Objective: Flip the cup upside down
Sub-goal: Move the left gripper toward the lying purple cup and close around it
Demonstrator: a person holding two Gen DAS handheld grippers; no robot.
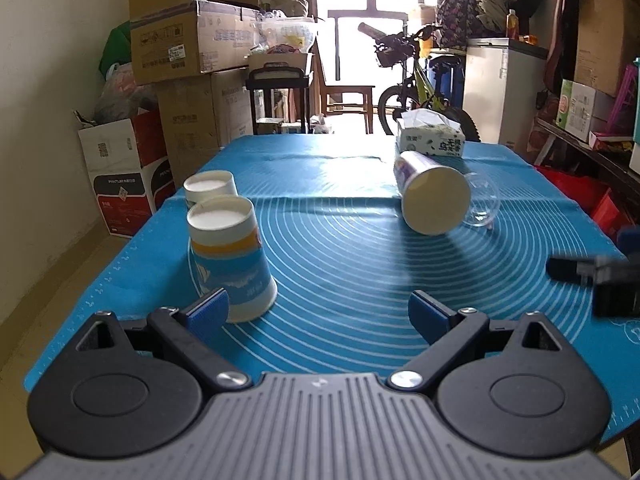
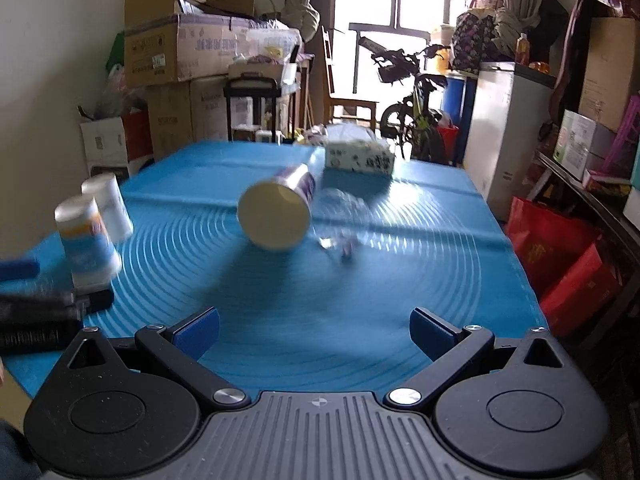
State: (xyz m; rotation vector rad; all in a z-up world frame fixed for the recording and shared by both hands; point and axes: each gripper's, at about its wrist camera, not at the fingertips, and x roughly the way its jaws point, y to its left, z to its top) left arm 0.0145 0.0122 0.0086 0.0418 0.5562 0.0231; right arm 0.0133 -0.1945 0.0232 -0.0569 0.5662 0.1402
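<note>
A paper cup with purple print [image 1: 430, 196] lies on its side on the blue mat [image 1: 340, 264], mouth toward me; it also shows in the right wrist view [image 2: 276, 214]. A clear plastic cup [image 1: 482, 204] lies beside it on the right, blurred in the right wrist view [image 2: 344, 220]. Two paper cups stand upside down at the left: a blue-and-orange one [image 1: 230, 258] [image 2: 86, 246] and a white one [image 1: 210, 186] [image 2: 108, 206] behind it. My left gripper [image 1: 320, 308] is open and empty, its left finger next to the blue-and-orange cup. My right gripper [image 2: 316, 326] is open and empty, short of the lying cup.
A tissue box [image 1: 432, 136] [image 2: 358, 156] stands at the far side of the mat. The other gripper shows at the right edge of the left wrist view [image 1: 596, 276] and the left edge of the right wrist view [image 2: 44, 312]. Boxes, a bicycle and a fridge crowd the room behind.
</note>
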